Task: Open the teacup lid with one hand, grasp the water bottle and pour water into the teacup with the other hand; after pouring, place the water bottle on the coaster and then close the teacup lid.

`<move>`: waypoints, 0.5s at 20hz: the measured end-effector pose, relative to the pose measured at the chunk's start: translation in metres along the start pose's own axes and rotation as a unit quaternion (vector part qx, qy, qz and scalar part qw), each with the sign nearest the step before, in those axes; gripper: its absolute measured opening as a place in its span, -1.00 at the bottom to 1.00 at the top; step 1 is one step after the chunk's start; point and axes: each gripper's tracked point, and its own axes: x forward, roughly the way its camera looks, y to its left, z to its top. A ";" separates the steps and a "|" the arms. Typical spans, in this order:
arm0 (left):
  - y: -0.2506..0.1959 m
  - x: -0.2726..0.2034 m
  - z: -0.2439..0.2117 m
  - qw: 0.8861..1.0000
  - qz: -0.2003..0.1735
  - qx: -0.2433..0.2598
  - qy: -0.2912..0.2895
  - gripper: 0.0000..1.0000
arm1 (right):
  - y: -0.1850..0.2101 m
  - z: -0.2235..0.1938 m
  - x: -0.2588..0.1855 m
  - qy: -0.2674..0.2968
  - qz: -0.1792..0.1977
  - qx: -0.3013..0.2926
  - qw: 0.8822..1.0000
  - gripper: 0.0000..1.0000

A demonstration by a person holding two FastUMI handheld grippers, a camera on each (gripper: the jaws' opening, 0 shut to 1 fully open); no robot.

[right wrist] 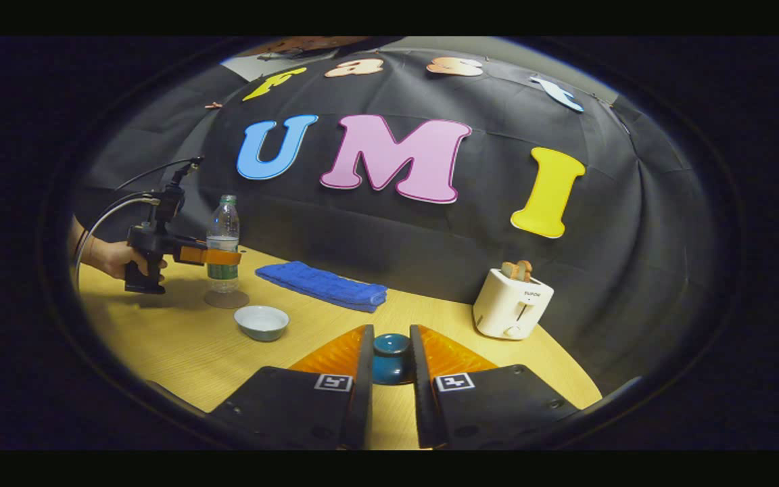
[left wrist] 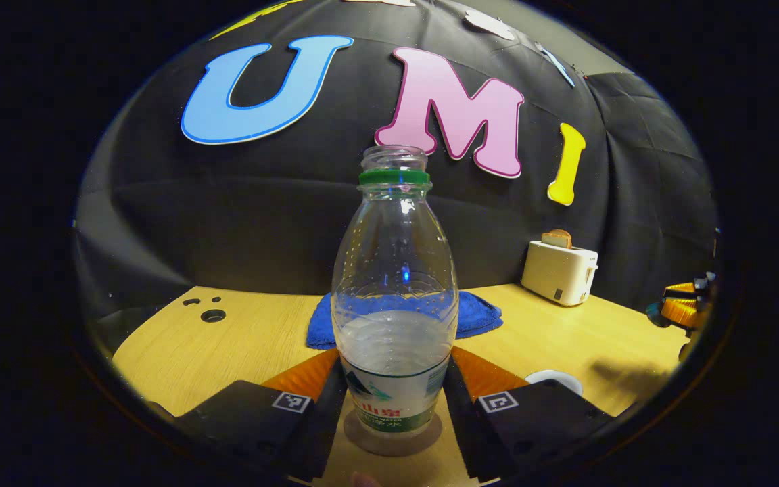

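A clear, uncapped water bottle (left wrist: 393, 291) with a green neck ring stands upright on a round brown coaster (left wrist: 393, 441), about a third full. My left gripper (left wrist: 395, 365) is shut on its lower body, one finger on each side. The right gripper view shows the same bottle (right wrist: 223, 233) on the coaster (right wrist: 226, 299), with the left gripper (right wrist: 224, 257) and the hand holding it. My right gripper (right wrist: 391, 336) is shut on the dark teal teacup lid (right wrist: 391, 358), held off the table. The open pale teacup (right wrist: 261, 321) sits just right of the coaster, its rim (left wrist: 555, 379) low in the left gripper view.
A folded blue cloth (right wrist: 325, 284) lies behind the cup near the wall. A white toaster (right wrist: 512, 304) with bread stands at the back right of the wooden table (right wrist: 159, 345). Small holes (left wrist: 212, 314) mark the table's far left.
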 end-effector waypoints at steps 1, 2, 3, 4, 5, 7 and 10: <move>-0.001 0.003 -0.005 1.000 0.002 -0.001 0.003 0.49 | 0.001 0.000 -0.001 0.001 0.000 0.000 1.000 -0.41; 0.000 0.007 -0.009 1.000 -0.001 -0.006 0.005 0.51 | 0.000 0.000 0.000 0.001 0.000 -0.001 1.000 -0.41; -0.001 0.006 -0.014 1.000 -0.003 -0.012 0.006 0.50 | 0.001 -0.001 0.000 0.002 0.000 -0.001 1.000 -0.41; 0.000 0.006 -0.014 1.000 -0.003 -0.017 0.006 0.52 | 0.002 -0.001 0.000 0.002 0.001 0.001 1.000 -0.41; 0.000 0.006 -0.019 1.000 -0.001 -0.019 0.008 0.53 | 0.003 0.000 0.000 0.001 0.002 0.004 1.000 -0.41; 0.001 0.005 -0.018 1.000 0.002 -0.020 0.010 0.57 | 0.005 0.001 0.000 0.000 0.003 0.006 1.000 -0.41; 0.001 0.004 -0.018 1.000 -0.001 -0.016 0.010 0.59 | 0.010 0.002 0.001 0.000 0.007 0.007 1.000 -0.41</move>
